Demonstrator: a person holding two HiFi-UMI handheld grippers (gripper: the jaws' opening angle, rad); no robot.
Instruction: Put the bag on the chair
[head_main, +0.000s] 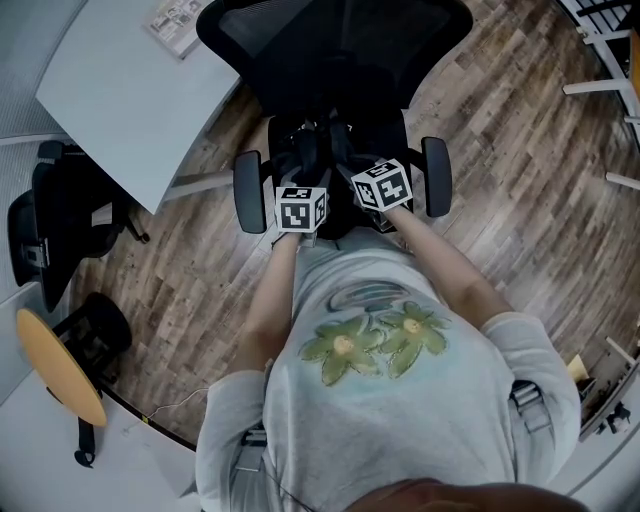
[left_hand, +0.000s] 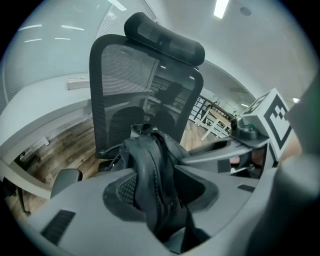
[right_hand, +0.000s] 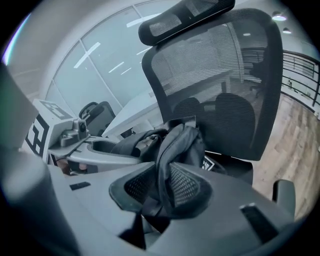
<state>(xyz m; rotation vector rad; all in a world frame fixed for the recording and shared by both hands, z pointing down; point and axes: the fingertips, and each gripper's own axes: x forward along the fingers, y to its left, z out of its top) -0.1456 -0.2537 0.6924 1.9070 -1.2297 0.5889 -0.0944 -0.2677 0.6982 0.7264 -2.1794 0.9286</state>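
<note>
While the bag sat low over the seat of the chair, between the armrests and in front of the mesh back, no view showed whether its base was fully down. The left gripper stood partly apart, with a thick strap lying between its pads and apparently not squeezed. The right gripper stood narrow and pinched a fold of the bag's fabric.

The risk, as I judged it, lay in that uneven hold. With one side slack and the other gripped, the bag could tip or slump toward its loose side. It could then slide off the seat's front edge to the floor. A strap could also catch on a pad when the grippers drew away, dragging the bag off the seat. The chair looked like a swivel office type, so a nudge against an armrest might turn the seat from under the bag.
</note>
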